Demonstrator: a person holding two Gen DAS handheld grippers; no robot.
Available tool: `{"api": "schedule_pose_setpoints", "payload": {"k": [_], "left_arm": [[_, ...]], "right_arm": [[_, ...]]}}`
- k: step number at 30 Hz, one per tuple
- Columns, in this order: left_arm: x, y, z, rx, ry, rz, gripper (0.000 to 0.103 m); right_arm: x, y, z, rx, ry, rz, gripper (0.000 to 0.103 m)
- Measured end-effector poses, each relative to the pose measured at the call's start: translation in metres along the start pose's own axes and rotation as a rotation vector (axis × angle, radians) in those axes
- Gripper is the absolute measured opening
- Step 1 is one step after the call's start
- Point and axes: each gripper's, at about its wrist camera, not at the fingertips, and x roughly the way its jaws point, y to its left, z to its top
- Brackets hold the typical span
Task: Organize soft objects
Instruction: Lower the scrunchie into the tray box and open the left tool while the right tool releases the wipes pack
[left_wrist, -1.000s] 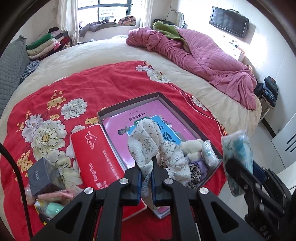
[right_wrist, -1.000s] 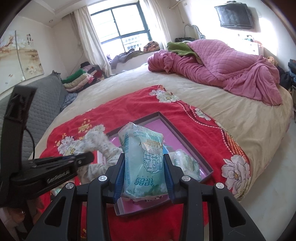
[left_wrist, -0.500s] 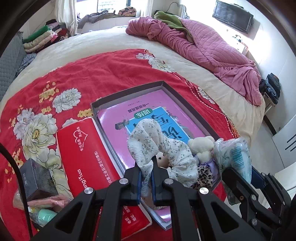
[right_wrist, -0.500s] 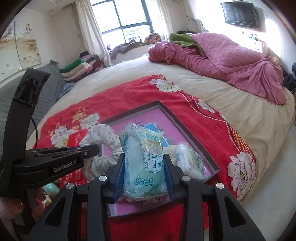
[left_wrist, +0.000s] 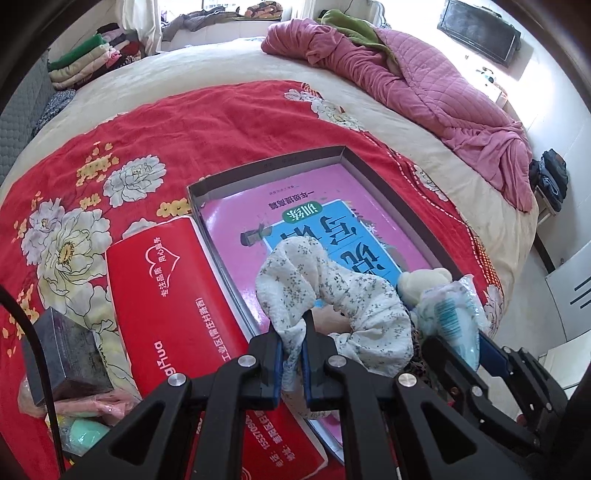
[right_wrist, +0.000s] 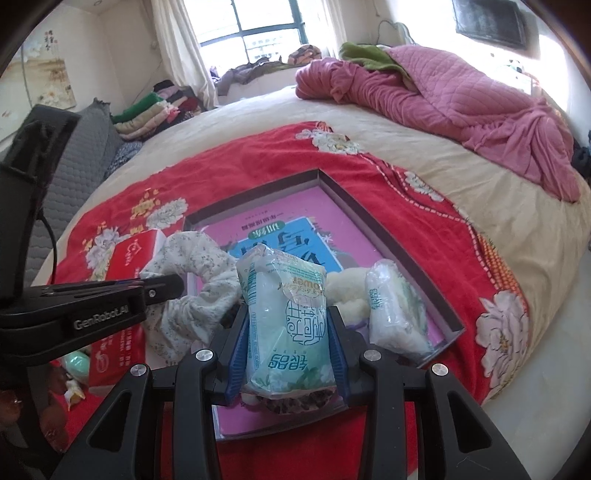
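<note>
Low over the tray (left_wrist: 269, 162), both tools (left_wrist: 293, 332) (right_wrist: 290, 325) grip soft items.

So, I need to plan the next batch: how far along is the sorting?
Partly done: a plush toy and tissue pack lie in the tray. In hand: left gripper holds the floral scrunchie, right gripper a second tissue pack. Left: pouches beside the tray.

1. My left gripper (left_wrist: 293, 339) is matte black plastic, with two angular arms ending in blue-padded fingers (left_wrist: 276, 354).
2. Round silver screws stud its arm joints.
3. A thin black cable curves past its left side.
4. My right gripper (right_wrist: 290, 343) has the same black frame, blue pads and silver screws.
5. From the right wrist view, white "GenRobot.AI" lettering marks my left gripper's side.
</note>
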Motion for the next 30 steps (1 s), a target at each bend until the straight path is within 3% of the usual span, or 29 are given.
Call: {"api": "schedule_pose_setpoints", "payload": {"k": [15, 21, 23, 27, 30], "left_arm": [[0.010, -0.002, 0.008, 0.003, 0.024, 0.016, 0.008], [0.010, -0.005, 0.007, 0.022, 0.027, 0.019, 0.009], [0.009, -0.006, 0.007, 0.026, 0.024, 0.028, 0.011], [0.007, -0.004, 0.007, 0.013, 0.026, 0.009, 0.026], [0.005, -0.004, 0.006, 0.013, 0.033, 0.013, 0.027]], "right_arm": [[0.024, -0.009, -0.010, 0.057, 0.061, 0.014, 0.045], [0.019, -0.004, -0.011, 0.041, 0.055, 0.029, 0.056], [0.016, -0.002, -0.011, 0.036, 0.050, 0.027, 0.056], [0.010, 0.000, -0.010, 0.021, 0.036, 0.026, 0.057], [0.002, 0.000, -0.011, 0.011, 0.024, 0.019, 0.058]]}}
